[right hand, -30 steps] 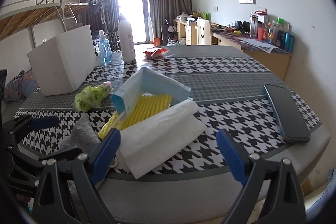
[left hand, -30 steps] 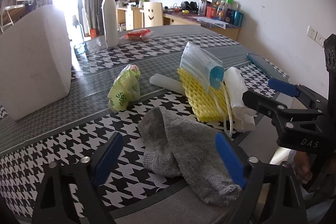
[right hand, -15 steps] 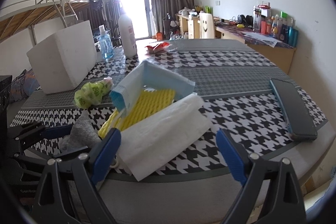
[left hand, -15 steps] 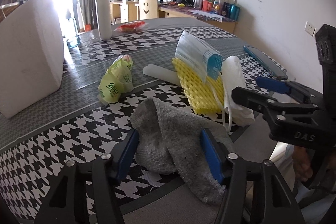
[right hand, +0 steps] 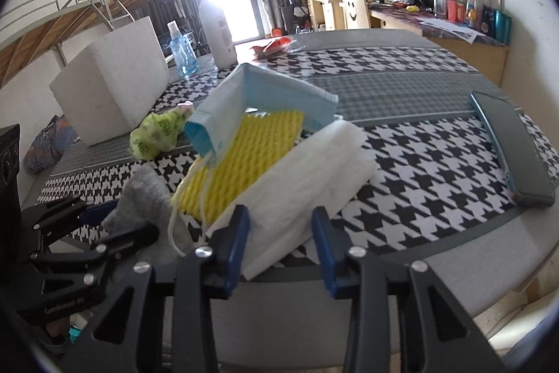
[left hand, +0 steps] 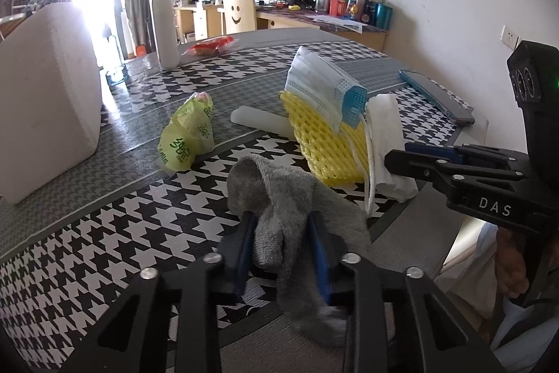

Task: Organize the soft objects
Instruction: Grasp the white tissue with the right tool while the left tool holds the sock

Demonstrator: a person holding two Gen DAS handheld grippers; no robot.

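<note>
Both claws closing on soft things at the table's near edge

Left claw (left hand: 283,247) pinches the sock (left hand: 290,198) between its pads; right claw (right hand: 279,233) closes around the tissue (right hand: 300,184), which lies between its jaws. Squeeze fully before lifting.

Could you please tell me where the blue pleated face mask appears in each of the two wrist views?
Left wrist view: the blue pleated face mask sits right of centre, draped on the yellow foam net.
Right wrist view: mask at centre, over the same net.
Shared landmark: white pump bottle.
</note>
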